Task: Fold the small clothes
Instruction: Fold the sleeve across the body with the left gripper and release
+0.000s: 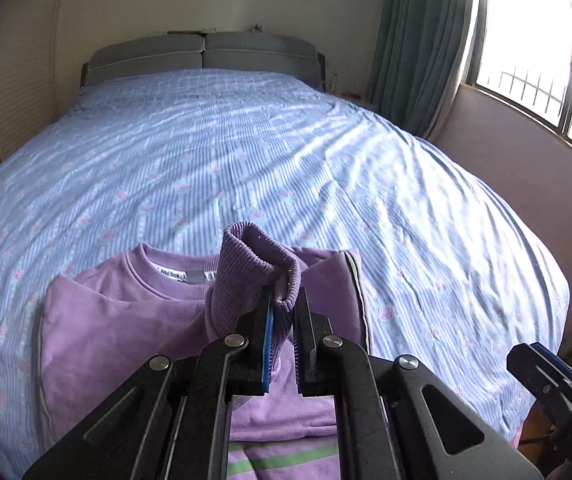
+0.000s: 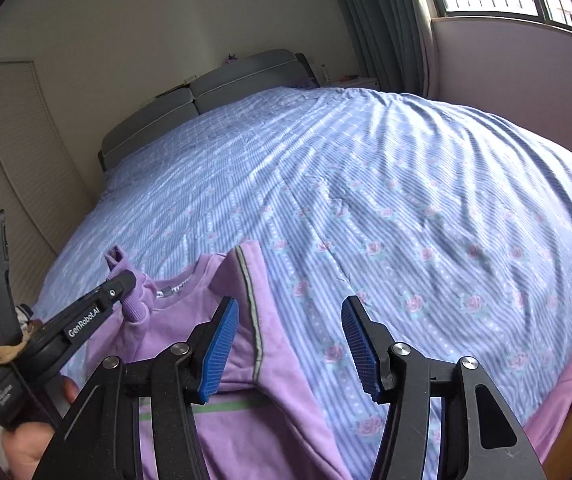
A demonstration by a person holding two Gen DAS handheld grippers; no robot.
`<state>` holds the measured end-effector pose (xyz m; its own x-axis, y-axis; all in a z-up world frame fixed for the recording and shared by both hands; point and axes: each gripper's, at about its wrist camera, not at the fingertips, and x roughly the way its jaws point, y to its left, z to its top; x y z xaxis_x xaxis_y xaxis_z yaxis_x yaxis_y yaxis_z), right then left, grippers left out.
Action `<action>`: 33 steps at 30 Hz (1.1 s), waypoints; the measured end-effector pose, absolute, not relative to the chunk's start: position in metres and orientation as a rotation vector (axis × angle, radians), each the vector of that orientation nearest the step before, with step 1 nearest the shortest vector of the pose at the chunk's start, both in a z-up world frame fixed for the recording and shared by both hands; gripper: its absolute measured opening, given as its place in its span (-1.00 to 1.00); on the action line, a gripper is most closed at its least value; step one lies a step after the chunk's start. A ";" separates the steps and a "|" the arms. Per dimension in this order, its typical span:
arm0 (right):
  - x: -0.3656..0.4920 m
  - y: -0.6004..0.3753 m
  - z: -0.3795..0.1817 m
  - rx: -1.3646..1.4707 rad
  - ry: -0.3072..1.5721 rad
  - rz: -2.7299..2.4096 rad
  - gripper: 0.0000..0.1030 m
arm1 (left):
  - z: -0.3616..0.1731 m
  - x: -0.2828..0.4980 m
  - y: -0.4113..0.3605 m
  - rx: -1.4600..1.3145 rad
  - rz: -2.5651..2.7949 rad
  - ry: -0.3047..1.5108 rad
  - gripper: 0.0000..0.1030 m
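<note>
The sweatshirt (image 1: 126, 332) lies at the near end of the bed (image 1: 246, 152), lilac, with a round ribbed collar and a small grey label inside it. Green stripes cross the lower chest. Its long axis runs from the near edge toward the headboard (image 1: 202, 54), collar pointing away from the cameras. The side panel (image 2: 246, 280) on the right is folded in over the body, showing a grey-piped seam along its edge.

One ribbed cuff (image 1: 258, 268) is lifted off the body and stands up above the collar. The left gripper (image 1: 284, 312) is clamped on this cuff, the knit pinched between its blue pads, the sleeve hanging down from it to the chest. In the right wrist view the same cuff (image 2: 120, 266) pokes up past the left gripper (image 2: 120, 280), which reaches in from the left.

The right gripper (image 2: 289, 344) hangs with its fingers wide apart and nothing between them, over the right edge of the sweatshirt and the sheet just beside it.

The sheet is blue-striped with pink roses, wrinkled. A teal curtain (image 1: 417, 40) hangs at the far right beside a barred window (image 1: 541, 60). A pale slatted wardrobe (image 2: 10, 160) stands along the left. Nothing lies between the sweatshirt and the headboard.
</note>
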<state>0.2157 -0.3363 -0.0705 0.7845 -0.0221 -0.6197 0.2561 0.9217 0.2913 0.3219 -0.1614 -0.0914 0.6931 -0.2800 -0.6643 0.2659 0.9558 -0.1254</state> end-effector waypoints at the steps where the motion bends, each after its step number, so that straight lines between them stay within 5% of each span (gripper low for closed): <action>1: 0.216 -0.340 -0.075 0.383 0.666 -0.155 0.08 | -0.100 0.322 -0.168 -0.003 -0.306 0.762 -0.80; 4: 0.216 -0.345 -0.087 0.383 0.688 -0.153 0.08 | -0.113 0.319 -0.176 0.016 -0.299 0.776 -0.74; 6: 0.216 -0.345 -0.093 0.384 0.702 -0.145 0.08 | -0.114 0.315 -0.179 0.027 -0.304 0.774 -0.40; 7: 0.217 -0.345 -0.096 0.386 0.710 -0.141 0.08 | -0.113 0.313 -0.180 0.036 -0.306 0.774 -0.01; 8: 0.218 -0.345 -0.100 0.388 0.717 -0.138 0.08 | -0.110 0.309 -0.181 0.042 -0.306 0.764 0.19; 17: 0.228 -0.332 -0.102 0.367 0.719 -0.090 0.07 | -0.090 0.293 -0.114 0.025 -0.201 0.706 0.37; 28: 0.305 -0.262 -0.112 0.170 0.787 0.158 0.04 | -0.141 0.321 -0.024 -0.070 -0.006 0.824 0.37; 33: 0.329 -0.255 -0.122 0.159 0.815 0.197 -0.22 | -0.149 0.325 -0.019 -0.087 -0.011 0.837 0.37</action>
